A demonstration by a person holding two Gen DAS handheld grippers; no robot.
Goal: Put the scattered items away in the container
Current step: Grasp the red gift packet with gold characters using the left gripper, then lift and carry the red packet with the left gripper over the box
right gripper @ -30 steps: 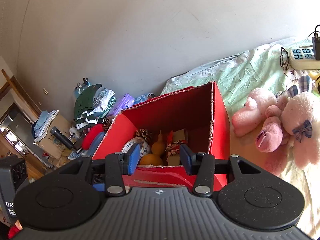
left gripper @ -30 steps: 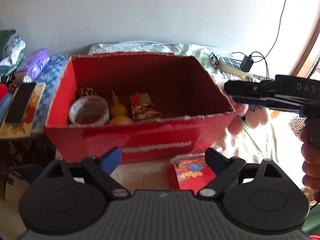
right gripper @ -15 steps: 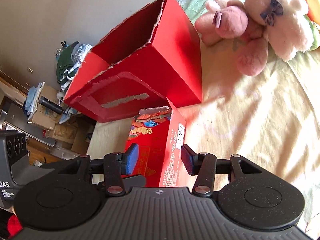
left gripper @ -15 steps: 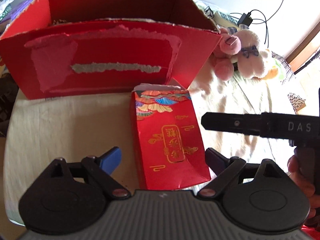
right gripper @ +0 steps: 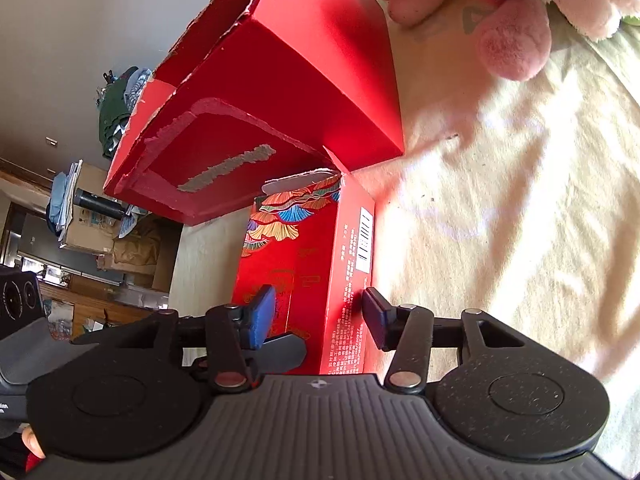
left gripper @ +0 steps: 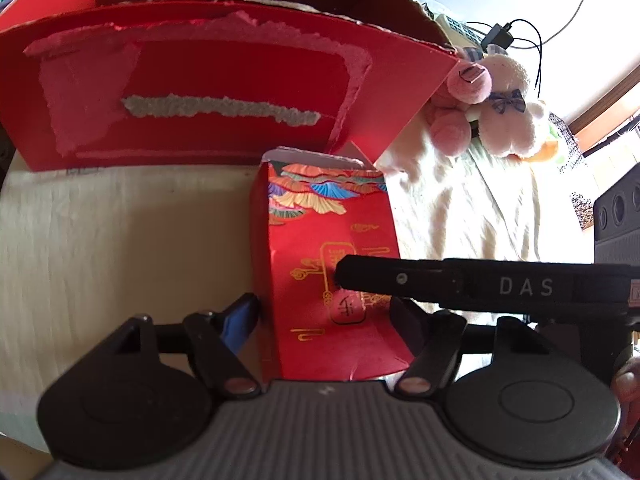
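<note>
**Both grippers close in on the gift box**

The left gripper, jaws apart, straddles the small red gift box lying just before the red container. The right gripper, also apart, brackets its edge, seemingly to share the lift.

We hold our left hand-held gripper with its blue-padded fingers spread on either side of the small red box, which lies flat on the cream bed sheet. Just behind the small red box stands the big red container, its front face torn, and the box's far end is close to it. Our right hand-held gripper reaches in over the box from the right. Right of the container lies a pink plush toy.
</note>
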